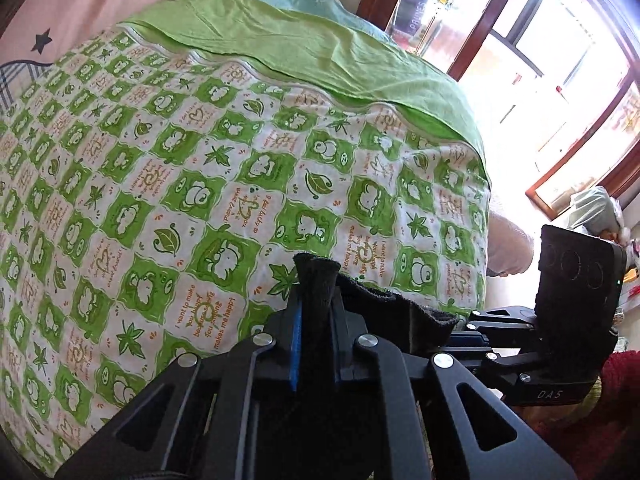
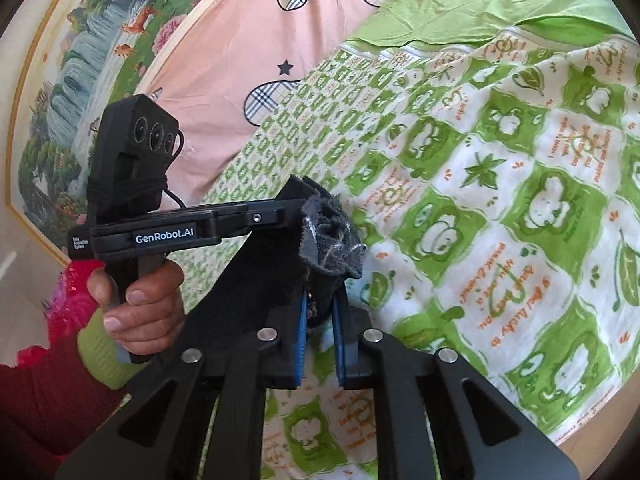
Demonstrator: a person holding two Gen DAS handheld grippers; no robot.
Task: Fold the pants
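1. The left gripper (image 1: 316, 280) is clenched on a bunched fold of the dark pants (image 1: 384, 304), the cloth squeezed between its blue pads.
2. The right gripper (image 2: 320, 280) is likewise clamped on a ragged grey-black wad of the pants.
3. The pants hang stretched between the two grippers, held above the quilt (image 1: 168, 184).
4. A hand (image 2: 136, 304) grips the left gripper's handle, seen from the right wrist.
5. A green sheet (image 1: 312, 52) lies along the quilt's far edge.
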